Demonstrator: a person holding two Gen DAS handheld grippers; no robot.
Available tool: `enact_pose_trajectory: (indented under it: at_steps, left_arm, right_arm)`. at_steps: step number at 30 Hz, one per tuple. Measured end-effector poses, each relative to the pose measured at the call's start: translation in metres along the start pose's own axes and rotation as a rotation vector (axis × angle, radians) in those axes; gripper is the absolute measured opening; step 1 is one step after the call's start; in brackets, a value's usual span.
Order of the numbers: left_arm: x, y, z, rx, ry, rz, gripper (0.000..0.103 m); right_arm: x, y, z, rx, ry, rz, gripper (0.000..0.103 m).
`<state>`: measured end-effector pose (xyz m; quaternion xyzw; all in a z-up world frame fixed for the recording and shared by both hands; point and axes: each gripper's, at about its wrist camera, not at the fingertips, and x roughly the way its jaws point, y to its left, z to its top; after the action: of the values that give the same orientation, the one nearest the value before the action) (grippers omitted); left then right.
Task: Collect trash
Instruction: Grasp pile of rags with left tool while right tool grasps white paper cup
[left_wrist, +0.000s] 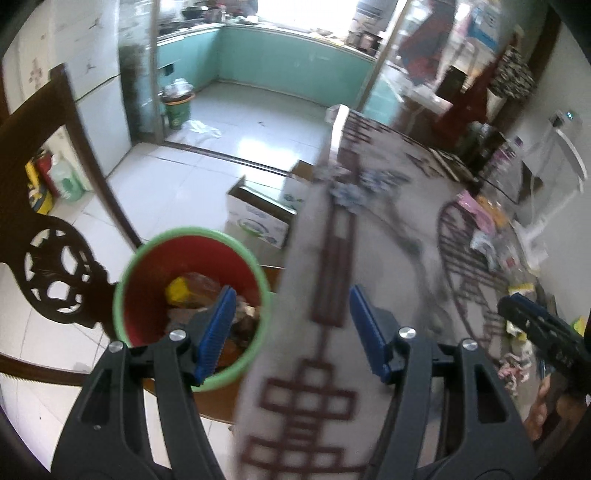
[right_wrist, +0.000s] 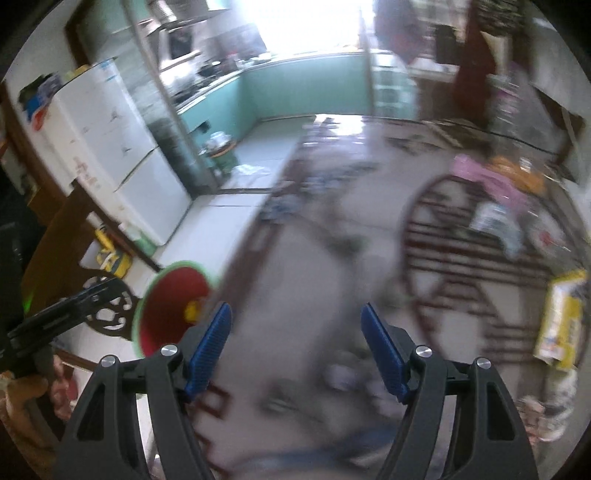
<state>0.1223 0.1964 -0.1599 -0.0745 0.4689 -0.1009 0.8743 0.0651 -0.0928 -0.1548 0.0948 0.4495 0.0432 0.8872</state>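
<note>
— Well, what's the biggest thing here?
— A table (left_wrist: 399, 206) with a pale cloth patterned in dark red lines, blurred in both views. Its far right side carries scattered trash (left_wrist: 484, 236): pink, orange and white wrappers, and a yellow packet (right_wrist: 561, 317) nearer the edge.
— And the bin?
— The bin (left_wrist: 192, 306) stands just beside the table's left edge, next to a carved dark chair (left_wrist: 55, 280). It has a green rim and red inside, holding a yellow scrap and brownish wrappers.
— What about the grippers?
— The left gripper (left_wrist: 291, 328) hangs over the bin's rim and the table edge, blue pads apart, nothing between them. The right gripper (right_wrist: 295, 347) is above the cloth, pads likewise apart and bare.
— Anything smaller?
— A cardboard box (left_wrist: 262, 218) on the tiled floor past the bin, and a green bucket (left_wrist: 179, 110) in the kitchen doorway.
</note>
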Motion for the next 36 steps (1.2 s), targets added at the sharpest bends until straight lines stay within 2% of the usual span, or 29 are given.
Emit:
enact_pose_trajectory:
  at_steps: [8, 12, 14, 16, 20, 21, 22, 24, 25, 26, 30, 36]
  left_arm:
    - [0.007, -0.115, -0.034, 0.073, 0.056, -0.091, 0.061]
    - [0.016, -0.182, -0.059, 0.132, 0.107, -0.156, 0.061]
    - [0.021, -0.213, -0.071, 0.163, 0.139, -0.192, 0.061]
    - [0.027, -0.246, -0.087, 0.207, 0.177, -0.234, 0.063]
    - [0.032, -0.291, -0.109, 0.283, 0.222, -0.271, 0.064]
    - [0.033, -0.301, -0.113, 0.3, 0.233, -0.278, 0.064]
    - [0.034, -0.308, -0.115, 0.31, 0.239, -0.281, 0.065]
    - [0.038, -0.321, -0.119, 0.326, 0.255, -0.291, 0.066]
    - [0.041, -0.328, -0.121, 0.332, 0.271, -0.3, 0.066]
    - [0.043, -0.331, -0.123, 0.338, 0.282, -0.306, 0.067]
    - [0.062, -0.357, -0.136, 0.384, 0.345, -0.332, 0.068]
    - [0.099, -0.382, -0.157, 0.444, 0.448, -0.323, 0.068]
  right_arm:
    - [-0.048, -0.158, -0.037, 0.123, 0.049, -0.194, 0.07]
    - [-0.057, -0.224, -0.063, 0.192, 0.111, -0.237, 0.07]
    - [-0.053, -0.248, -0.076, 0.213, 0.165, -0.228, 0.071]
    - [-0.048, -0.259, -0.087, 0.218, 0.201, -0.212, 0.072]
    - [-0.028, -0.27, -0.105, 0.167, 0.291, -0.207, 0.071]
    - [-0.024, -0.271, -0.106, 0.156, 0.306, -0.21, 0.069]
    - [-0.021, -0.272, -0.108, 0.148, 0.318, -0.209, 0.061]
    - [-0.024, -0.277, -0.109, 0.142, 0.307, -0.189, 0.059]
    - [-0.029, -0.281, -0.108, 0.142, 0.288, -0.174, 0.042]
    - [-0.032, -0.283, -0.106, 0.145, 0.279, -0.173, 0.04]
    - [-0.059, -0.3, -0.091, 0.198, 0.189, -0.165, 0.04]
    - [-0.083, -0.314, -0.074, 0.228, 0.096, -0.15, 0.04]
